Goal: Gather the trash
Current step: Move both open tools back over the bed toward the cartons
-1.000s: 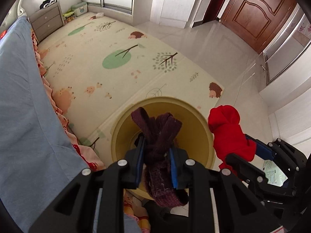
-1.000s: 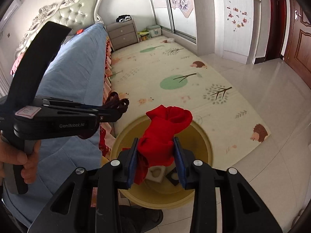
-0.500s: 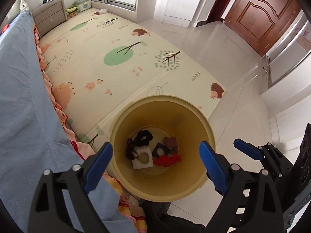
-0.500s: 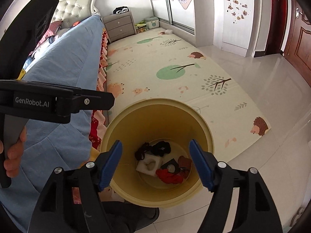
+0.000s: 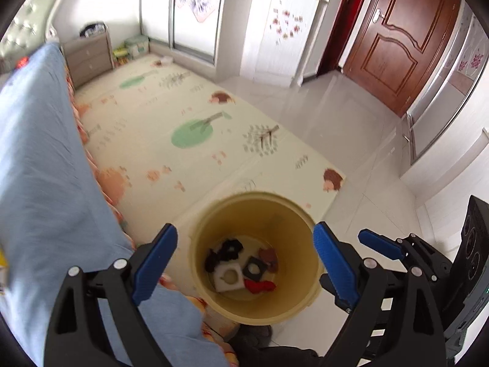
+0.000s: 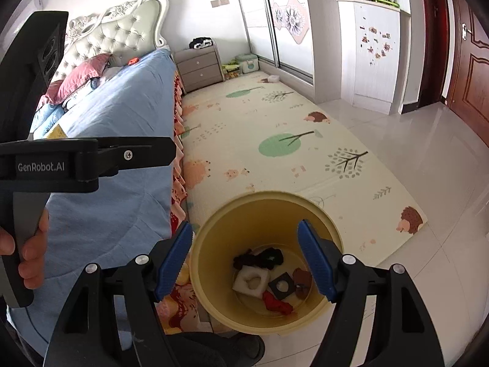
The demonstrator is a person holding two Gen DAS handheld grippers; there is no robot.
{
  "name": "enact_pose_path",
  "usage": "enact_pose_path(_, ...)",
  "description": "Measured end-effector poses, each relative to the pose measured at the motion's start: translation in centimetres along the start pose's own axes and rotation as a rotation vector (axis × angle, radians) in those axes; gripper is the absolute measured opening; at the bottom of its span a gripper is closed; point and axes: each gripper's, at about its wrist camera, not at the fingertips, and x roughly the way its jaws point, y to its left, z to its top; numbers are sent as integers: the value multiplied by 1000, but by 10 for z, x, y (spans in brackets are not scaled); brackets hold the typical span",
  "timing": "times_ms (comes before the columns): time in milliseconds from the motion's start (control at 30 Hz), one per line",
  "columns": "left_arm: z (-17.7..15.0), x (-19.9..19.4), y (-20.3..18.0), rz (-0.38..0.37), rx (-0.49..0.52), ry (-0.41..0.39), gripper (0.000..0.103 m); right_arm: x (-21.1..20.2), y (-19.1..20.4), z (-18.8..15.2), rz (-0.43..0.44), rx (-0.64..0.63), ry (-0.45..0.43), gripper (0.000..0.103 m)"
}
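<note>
Trash [image 5: 256,286] below open left hand-held gripper [image 5: 244,257]

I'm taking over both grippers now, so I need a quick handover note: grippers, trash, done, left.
Left gripper: open, empty, above the bin.
Right gripper: open, empty, also over the bin.
Trash in the bin: red cloth, dark cloth, white foam, black square.
Done: those pieces are binned.
Left: no loose trash shows on the mat; look elsewhere.
</note>
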Motion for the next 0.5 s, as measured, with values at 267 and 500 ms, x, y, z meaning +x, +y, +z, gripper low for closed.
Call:
enact_pose_path(267,-21,-113,55,201,-30,-232,97,-41,81,29,150,-95,-157,79)
enact_pose_path(500,-55,-194,130,355,-191,-373,99,-55,167,47,264,-216,-256,95)
